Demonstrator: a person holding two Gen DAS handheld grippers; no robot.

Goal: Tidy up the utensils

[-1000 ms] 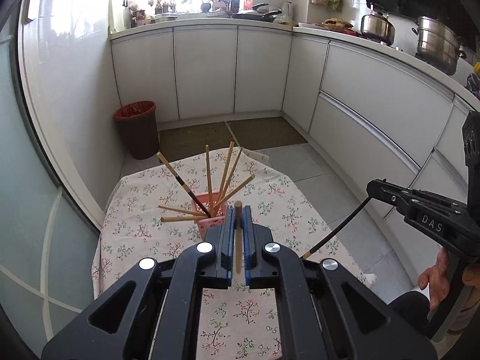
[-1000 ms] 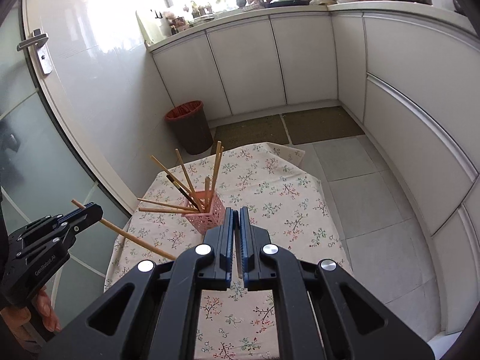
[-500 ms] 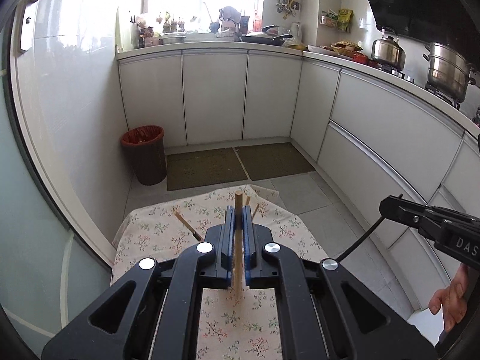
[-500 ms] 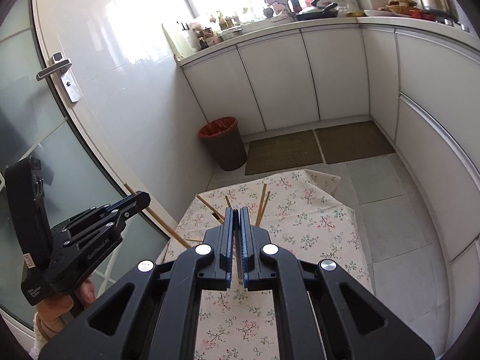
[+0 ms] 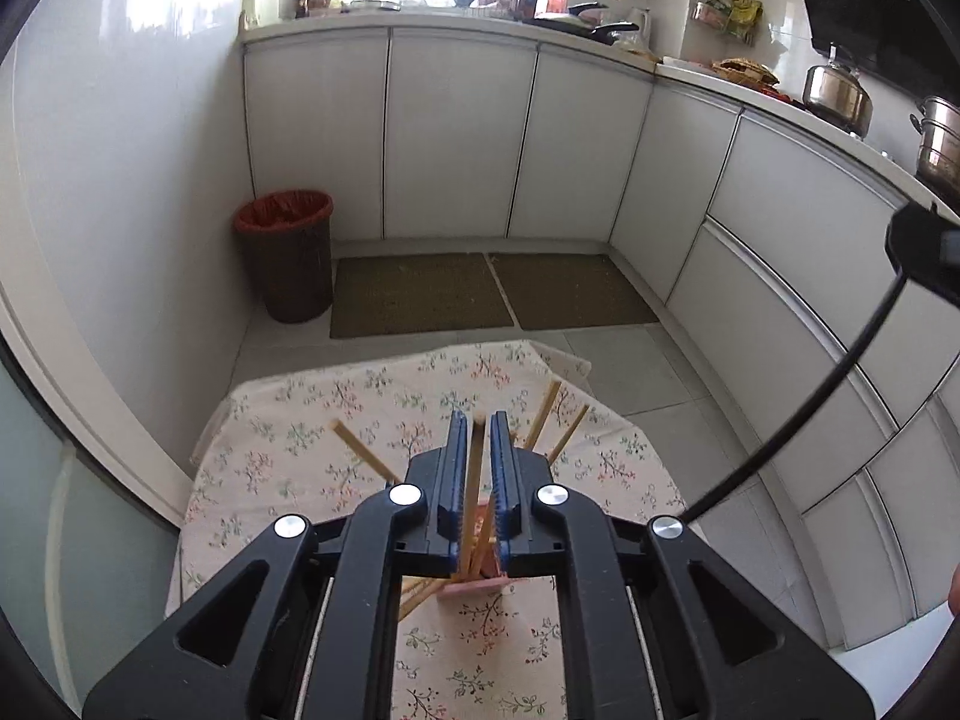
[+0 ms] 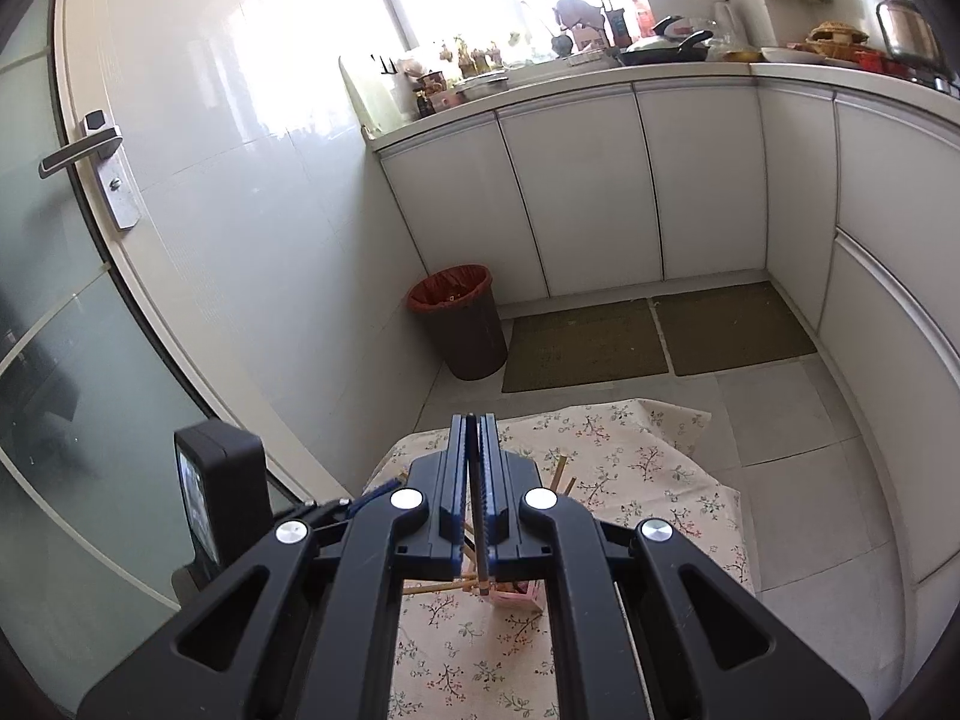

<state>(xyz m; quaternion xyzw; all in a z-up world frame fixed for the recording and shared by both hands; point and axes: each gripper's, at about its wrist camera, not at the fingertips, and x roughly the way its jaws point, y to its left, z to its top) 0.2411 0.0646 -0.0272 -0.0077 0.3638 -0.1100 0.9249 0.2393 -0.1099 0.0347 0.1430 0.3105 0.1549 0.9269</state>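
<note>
Both tools have moved over the pink holder [image 5: 480,587], left tool [image 5: 478,420] pinching a wooden chopstick [image 5: 474,480], right tool [image 6: 473,420] a dark one [image 6: 479,540].

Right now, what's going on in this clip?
A person is sorting chopsticks into a pink holder on a floral-cloth table. The left gripper is shut on a wooden chopstick, directly above the holder. The right gripper is shut on a dark chopstick, also over the holder. Several chopsticks already stand in it.
</note>
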